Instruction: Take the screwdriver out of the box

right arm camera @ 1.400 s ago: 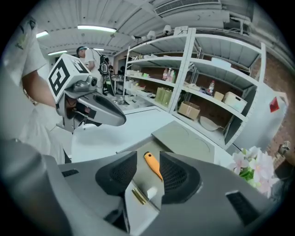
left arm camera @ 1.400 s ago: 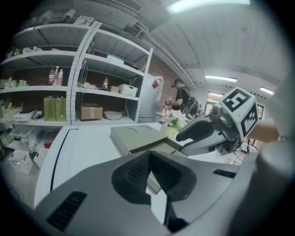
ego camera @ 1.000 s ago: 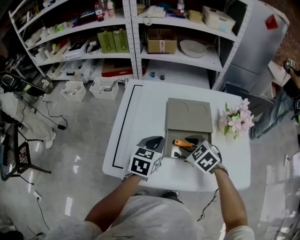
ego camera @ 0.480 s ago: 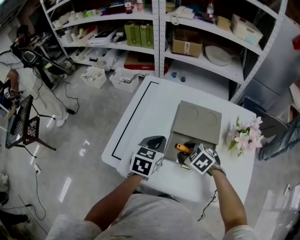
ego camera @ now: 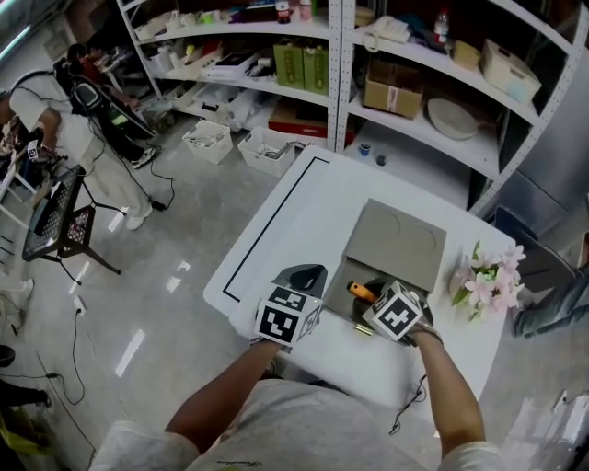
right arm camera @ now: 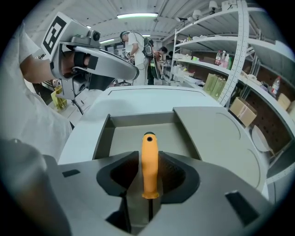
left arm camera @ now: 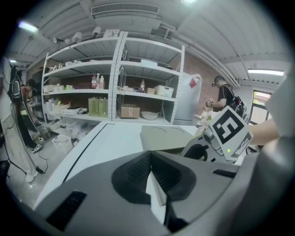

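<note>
The right tool (right arm camera: 149, 156) has sunk into the open grey cardboard box (right arm camera: 102, 136), covering more of the orange-handled screwdriver (right arm camera: 148, 177) than a second ago. Its jaws have just been closing onto the handle, now flanked tightly between them. The head view has meanwhile swung leftward.

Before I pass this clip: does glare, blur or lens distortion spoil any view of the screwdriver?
Head view: sharp, evenly lit; lamp reflections streak the floor, the screwdriver small but clear. Right gripper view: strong fisheye bends the shelf posts, corners dark, orange handle crisp at centre. Left gripper view: same fisheye, ceiling lamp flares at top, screwdriver not visible.
</note>
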Demonstrator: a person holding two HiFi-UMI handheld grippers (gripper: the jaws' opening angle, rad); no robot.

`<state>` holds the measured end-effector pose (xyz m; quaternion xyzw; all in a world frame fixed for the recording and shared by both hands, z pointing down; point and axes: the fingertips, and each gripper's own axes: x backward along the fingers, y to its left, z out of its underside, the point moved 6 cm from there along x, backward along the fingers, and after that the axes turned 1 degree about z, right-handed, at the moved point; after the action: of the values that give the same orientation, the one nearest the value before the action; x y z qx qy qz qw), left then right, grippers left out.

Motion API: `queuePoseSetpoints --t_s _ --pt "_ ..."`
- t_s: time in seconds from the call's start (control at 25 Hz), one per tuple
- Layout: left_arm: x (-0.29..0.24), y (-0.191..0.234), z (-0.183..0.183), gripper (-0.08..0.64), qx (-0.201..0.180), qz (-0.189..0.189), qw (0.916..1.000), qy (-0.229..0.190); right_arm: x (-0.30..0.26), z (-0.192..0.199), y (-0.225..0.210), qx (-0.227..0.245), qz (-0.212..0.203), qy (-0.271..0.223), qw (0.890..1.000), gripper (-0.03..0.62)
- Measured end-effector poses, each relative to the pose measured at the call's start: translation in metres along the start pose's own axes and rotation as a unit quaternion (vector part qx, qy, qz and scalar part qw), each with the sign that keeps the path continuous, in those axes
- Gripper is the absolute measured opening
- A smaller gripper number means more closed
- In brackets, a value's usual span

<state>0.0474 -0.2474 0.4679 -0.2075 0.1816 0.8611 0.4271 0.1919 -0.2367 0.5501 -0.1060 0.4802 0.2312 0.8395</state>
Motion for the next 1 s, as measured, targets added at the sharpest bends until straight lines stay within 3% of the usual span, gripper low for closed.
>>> queuePoseSetpoints --t_s 0.56,1.0 --pt "0.001 -0.005 -0.006 0.005 -0.004 -0.015 0.9999 0.000 0.001 -0.002 -0.004 -0.012 -0.017 -0.005 1.000 0.112" --pt "-0.005 -0.004 -0.019 0.005 -0.032 0.024 0.9992 0.001 0.027 -0.010 -0.011 -0.072 0.039 -0.055 0.995 0.112"
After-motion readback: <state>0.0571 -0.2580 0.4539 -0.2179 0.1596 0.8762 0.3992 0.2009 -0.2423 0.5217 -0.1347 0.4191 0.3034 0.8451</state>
